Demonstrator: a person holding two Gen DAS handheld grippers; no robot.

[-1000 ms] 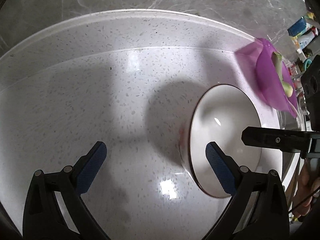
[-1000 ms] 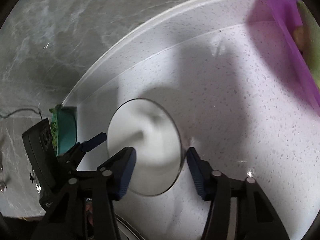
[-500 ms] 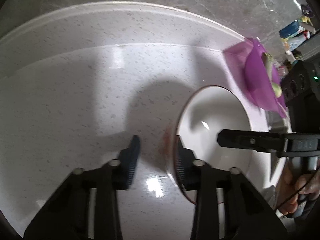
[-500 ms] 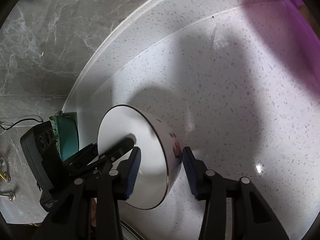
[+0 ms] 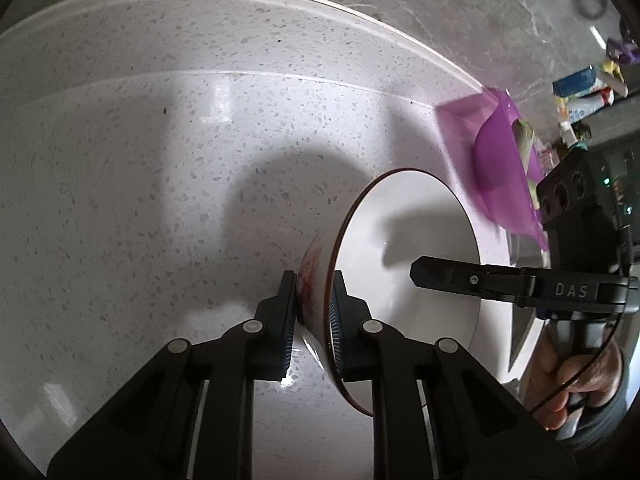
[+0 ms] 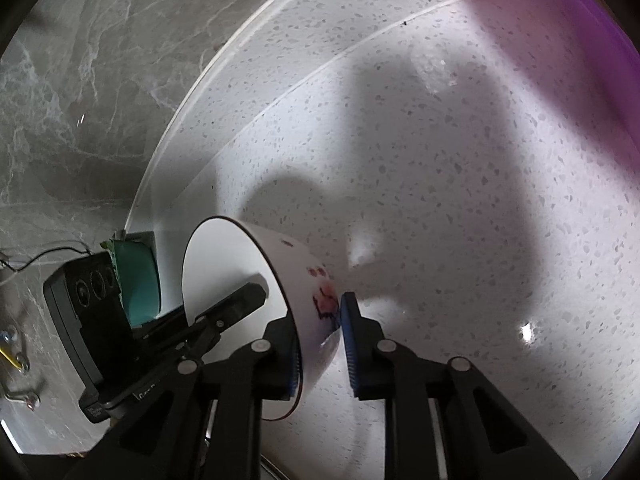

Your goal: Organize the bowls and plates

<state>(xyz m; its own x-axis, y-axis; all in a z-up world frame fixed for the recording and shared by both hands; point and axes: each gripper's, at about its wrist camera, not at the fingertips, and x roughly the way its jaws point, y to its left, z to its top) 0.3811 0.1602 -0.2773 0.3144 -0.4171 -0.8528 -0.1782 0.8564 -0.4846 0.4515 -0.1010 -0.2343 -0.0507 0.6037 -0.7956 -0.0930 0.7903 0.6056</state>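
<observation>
The left gripper (image 5: 313, 312) is clamped on the near wall of a white bowl (image 5: 408, 248), one pad outside on the red flower print and one inside against the rim. In the left wrist view the bowl looks tipped, its mouth facing right, over the speckled white counter (image 5: 160, 200); whether it is clear of the surface or touching it cannot be told. Further right, a purple bowl (image 5: 500, 172) with something pale green in it sits near the counter's far edge, and beyond it a clutter of small packages is too blurred to name.

The right gripper (image 6: 320, 336) holds the opposite side of the same bowl (image 6: 224, 272): its left finger is inside the rim and the blue pad (image 6: 348, 328) of its right finger stands against the printed outer wall, so both pairs of fingers are closed on this one bowl. A teal bowl (image 6: 140, 280) shows beyond it at the counter's left end, partly hidden by the left gripper's body.

As a judgement, the task is at an early or middle stage: one bowl is in hand and not yet placed, no stack of bowls or plates is visible, and the purple and teal bowls stand well apart.
</observation>
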